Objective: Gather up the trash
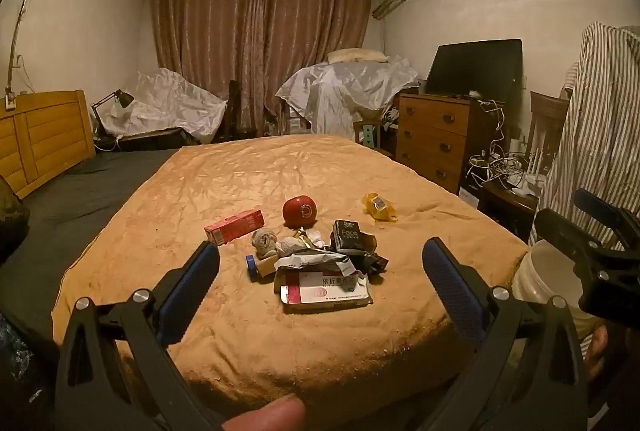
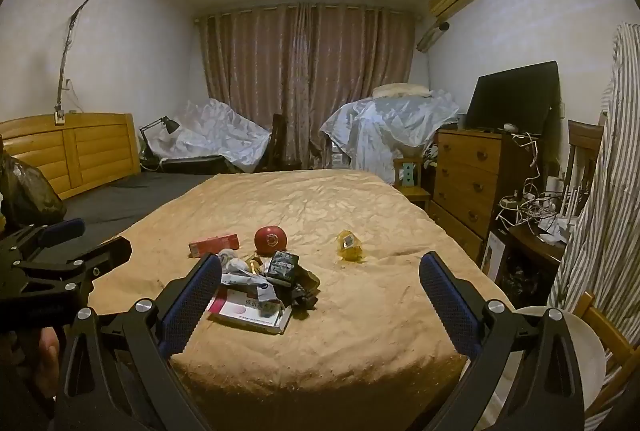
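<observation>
While both tools hang spread and empty short of the bed (image 1: 360, 167), the trash pile (image 1: 320, 263) lies dead ahead of the left tool (image 1: 320, 271) but left of the right tool (image 2: 320, 287). Only the right view shows the white bucket (image 2: 580, 359) fully.

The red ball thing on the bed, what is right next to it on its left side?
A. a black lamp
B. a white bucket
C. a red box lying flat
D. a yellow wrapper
C: the red round thing sits past the trash pile, and a flat red box lies just left of it on the bedspread.
</observation>
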